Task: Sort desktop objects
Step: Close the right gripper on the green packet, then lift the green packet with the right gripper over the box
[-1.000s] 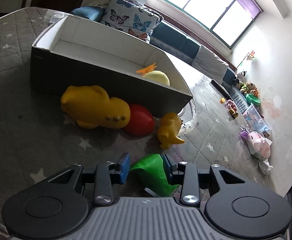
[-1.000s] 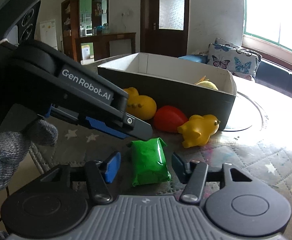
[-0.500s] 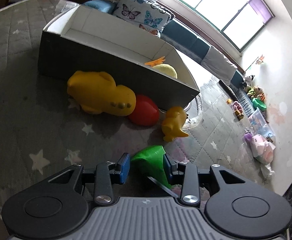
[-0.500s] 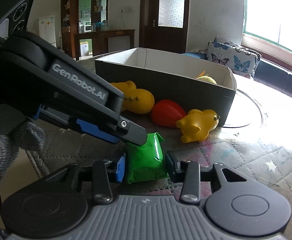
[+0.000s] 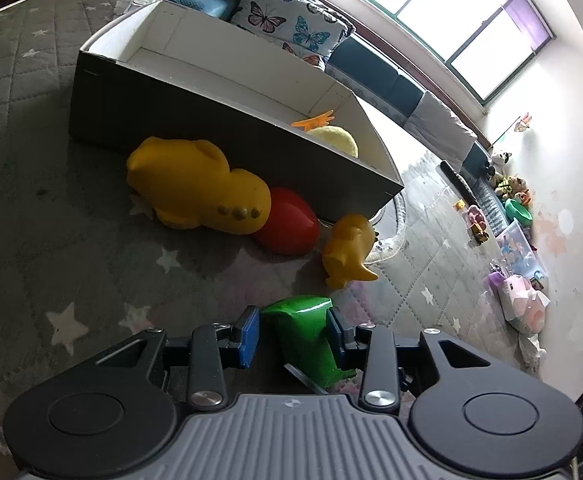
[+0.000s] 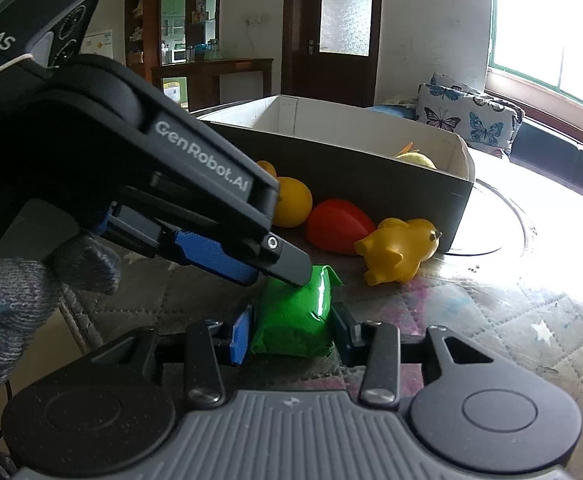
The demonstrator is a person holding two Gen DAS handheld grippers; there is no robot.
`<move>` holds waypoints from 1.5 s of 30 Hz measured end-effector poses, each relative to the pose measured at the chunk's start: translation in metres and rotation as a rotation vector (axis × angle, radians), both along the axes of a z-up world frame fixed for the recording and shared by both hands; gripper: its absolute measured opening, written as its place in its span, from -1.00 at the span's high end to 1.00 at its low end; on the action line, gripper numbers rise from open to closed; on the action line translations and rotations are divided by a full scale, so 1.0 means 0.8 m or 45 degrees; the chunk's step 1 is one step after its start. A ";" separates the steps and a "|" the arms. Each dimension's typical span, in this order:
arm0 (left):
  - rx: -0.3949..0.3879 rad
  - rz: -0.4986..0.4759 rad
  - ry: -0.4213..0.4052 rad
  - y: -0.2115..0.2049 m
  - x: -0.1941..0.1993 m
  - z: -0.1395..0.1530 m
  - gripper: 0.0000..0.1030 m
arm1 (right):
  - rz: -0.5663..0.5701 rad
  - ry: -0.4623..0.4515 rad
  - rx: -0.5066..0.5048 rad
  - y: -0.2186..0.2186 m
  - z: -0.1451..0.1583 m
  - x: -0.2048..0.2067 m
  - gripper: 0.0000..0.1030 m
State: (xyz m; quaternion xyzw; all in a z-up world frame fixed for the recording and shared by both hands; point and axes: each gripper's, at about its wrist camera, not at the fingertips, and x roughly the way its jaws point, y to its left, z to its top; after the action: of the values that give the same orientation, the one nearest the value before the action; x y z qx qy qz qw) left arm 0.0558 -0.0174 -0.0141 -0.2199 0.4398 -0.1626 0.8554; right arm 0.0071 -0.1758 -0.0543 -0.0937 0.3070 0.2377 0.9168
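A green packet (image 5: pixel 307 336) lies on the grey star-patterned mat. My left gripper (image 5: pixel 293 334) stands around it, its right pad touching and a small gap at the left pad. My right gripper (image 6: pixel 289 330) is shut on the same green packet (image 6: pixel 291 320), with the left gripper's body (image 6: pixel 151 168) reaching over it from the left. Beyond lie a small yellow duck (image 5: pixel 349 250), a red toy (image 5: pixel 287 222) and a big yellow toy (image 5: pixel 195 186). They lie beside the dark open box (image 5: pixel 211 128), which holds a pale yellow toy (image 5: pixel 333 138).
The mat (image 5: pixel 51 240) covers a round glass table whose bare rim (image 6: pixel 511 208) shows past the box. A butterfly cushion (image 5: pixel 291 28) and a sofa stand behind. Toys and bins (image 5: pixel 515 248) litter the floor on the right.
My right gripper has moved in and closed on the green packet. My left gripper has stayed around it, and its view has shifted slightly so the toys sit further right.
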 end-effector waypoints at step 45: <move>-0.003 0.052 -0.146 0.000 0.181 0.058 0.43 | -0.058 -0.126 0.051 0.005 0.050 0.194 0.26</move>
State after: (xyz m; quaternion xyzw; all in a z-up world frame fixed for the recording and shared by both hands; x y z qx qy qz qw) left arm 0.2007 -0.0170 0.0320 -0.2201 0.3854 -0.1581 0.8821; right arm 0.1621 -0.1718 -0.0142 -0.0799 0.2586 0.2180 0.9377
